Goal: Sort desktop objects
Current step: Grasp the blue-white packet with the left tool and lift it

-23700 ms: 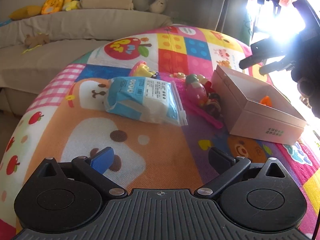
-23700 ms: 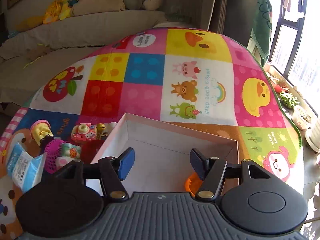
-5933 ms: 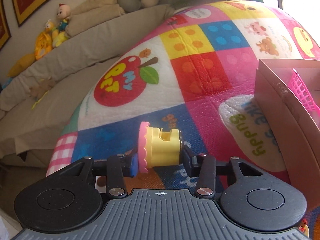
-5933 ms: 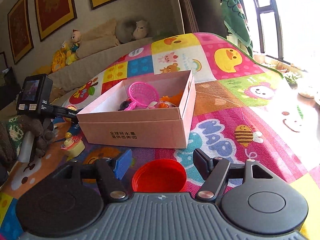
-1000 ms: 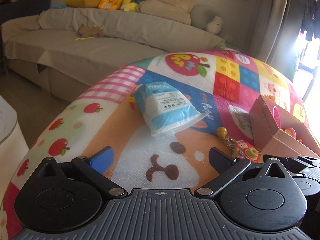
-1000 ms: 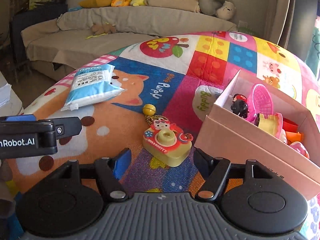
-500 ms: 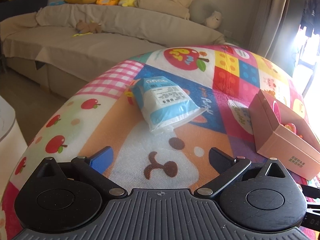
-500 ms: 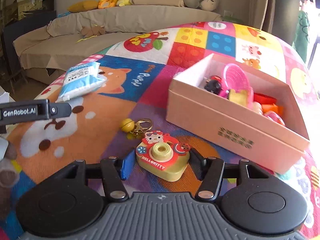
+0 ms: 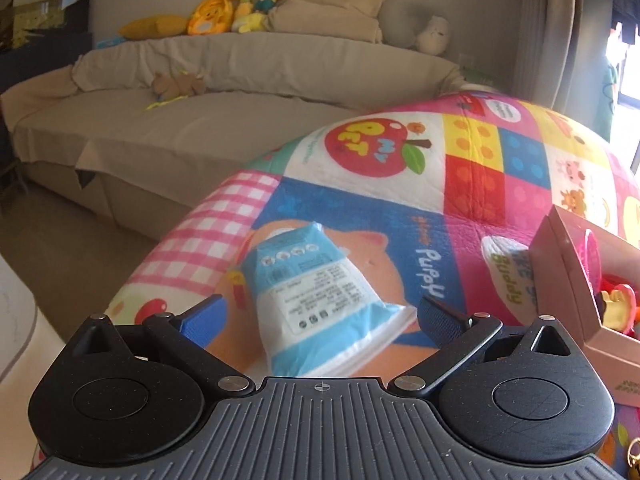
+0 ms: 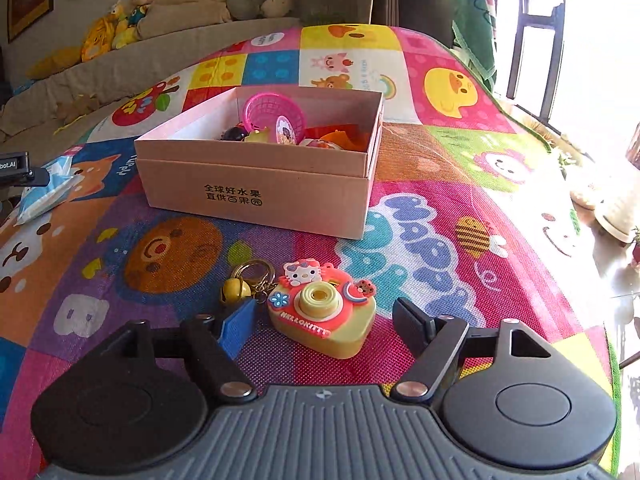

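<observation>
The tabletop [image 10: 460, 184] wears a loud patchwork cloth: pink, yellow, blue, red and purple squares with cartoon ducks, bears and a red apple, plus a pink-and-white gingham corner. The box [image 10: 256, 188] is pale pink with black print. Inside it sits a hot-pink mesh basket [image 10: 272, 116]. The toy camera [image 10: 324, 314] is yellow with a coral-red face, hanging off a gold bell [image 10: 234, 290]. The packet [image 9: 316, 296] is light blue and white. The right tongs [image 10: 326, 326] are black with one blue pad.
</observation>
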Available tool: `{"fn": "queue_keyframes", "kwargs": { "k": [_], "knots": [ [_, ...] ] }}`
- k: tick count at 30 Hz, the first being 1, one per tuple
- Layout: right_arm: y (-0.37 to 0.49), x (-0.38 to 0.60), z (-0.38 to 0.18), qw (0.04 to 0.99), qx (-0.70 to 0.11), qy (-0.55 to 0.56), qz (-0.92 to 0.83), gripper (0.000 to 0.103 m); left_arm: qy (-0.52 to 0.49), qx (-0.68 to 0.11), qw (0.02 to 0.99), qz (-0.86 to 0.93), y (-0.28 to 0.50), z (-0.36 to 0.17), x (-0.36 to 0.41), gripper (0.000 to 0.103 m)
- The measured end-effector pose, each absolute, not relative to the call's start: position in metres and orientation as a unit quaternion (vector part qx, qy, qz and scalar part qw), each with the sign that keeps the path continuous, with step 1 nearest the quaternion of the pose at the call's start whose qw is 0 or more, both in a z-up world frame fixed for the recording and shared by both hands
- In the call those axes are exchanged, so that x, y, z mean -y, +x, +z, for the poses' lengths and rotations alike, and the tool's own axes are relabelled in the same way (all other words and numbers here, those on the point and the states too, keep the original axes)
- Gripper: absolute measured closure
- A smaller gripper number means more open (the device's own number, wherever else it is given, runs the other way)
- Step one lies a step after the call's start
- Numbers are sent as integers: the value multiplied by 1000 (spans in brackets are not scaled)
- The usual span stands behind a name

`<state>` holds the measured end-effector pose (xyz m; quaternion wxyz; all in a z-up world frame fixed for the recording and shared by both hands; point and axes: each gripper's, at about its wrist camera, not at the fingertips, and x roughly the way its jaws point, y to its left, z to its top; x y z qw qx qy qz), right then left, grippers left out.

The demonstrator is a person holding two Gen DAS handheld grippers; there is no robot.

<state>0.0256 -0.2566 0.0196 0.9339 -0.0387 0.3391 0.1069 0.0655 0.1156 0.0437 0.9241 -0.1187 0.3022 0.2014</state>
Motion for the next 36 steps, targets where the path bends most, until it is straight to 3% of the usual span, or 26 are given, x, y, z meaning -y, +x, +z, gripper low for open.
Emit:
{"fn": "queue_keyframes", "kwargs": {
  "k": [9,11,12,15,19,27,31,36],
  "knots": [
    [28,265,19,933,-344,-7,101,13,-86,-344,904,238,117,23,-136,0],
    [29,264,19,933,-345,-6,102,12,-77,-351,905,228,116,18,-134,11],
    [29,265,19,933,-345,-6,101,11,-73,-356,905,220,116,16,-132,23],
    [28,264,19,934,-343,-7,101,9,-54,-349,912,207,110,18,-124,38],
    [28,264,19,934,-342,-10,101,7,-41,-352,923,149,91,21,-101,42],
    [27,262,19,935,-341,-17,98,5,-26,-364,931,-23,5,22,-34,37],
    [27,262,19,934,-342,-17,99,5,-35,-371,927,-54,-17,21,-19,12],
    [26,263,20,935,-340,-15,100,3,-45,-374,921,-96,-28,19,-10,5]
  ]
}}
